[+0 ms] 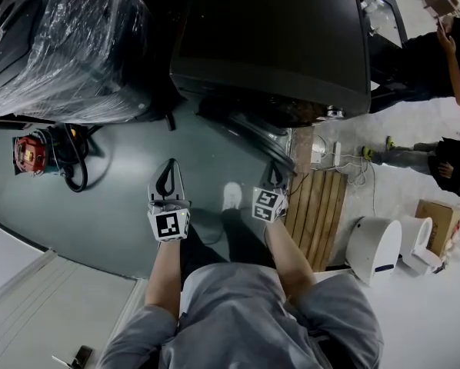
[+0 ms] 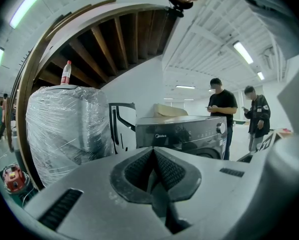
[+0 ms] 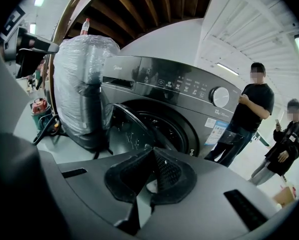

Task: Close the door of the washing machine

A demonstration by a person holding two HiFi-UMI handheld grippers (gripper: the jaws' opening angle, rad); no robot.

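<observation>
The washing machine [image 3: 189, 99] is a dark grey front loader with a glossy control strip across the top of its front and a round silver knob [image 3: 220, 97] at the strip's right end. Its round door [image 3: 124, 129] stands open, swung out to the left of the drum opening, with streaks on its dark glass. In the head view the machine sits straight ahead of the person and the door juts out from its front toward them.

The front panel carries the word "Midea" [image 2: 167, 129]. The small print beside the knob and on the white-and-blue sticker [image 3: 215, 132] at the lower right of the front is too small to read.

The right tool [image 3: 152, 156] has its jaws closed together with nothing between them; the door's rim lies just beyond its tips, and contact cannot be made out. The left tool [image 2: 153, 156] is likewise closed and empty, held further left, apart from the door.

A plastic-wrapped bulk [image 3: 82, 89] stands just left of the machine. A wooden pallet [image 1: 318, 210] lies at the person's right. Green floor [image 1: 107, 206] spreads left of the door. Two bystanders [image 3: 249, 114] stand right of the machine.
</observation>
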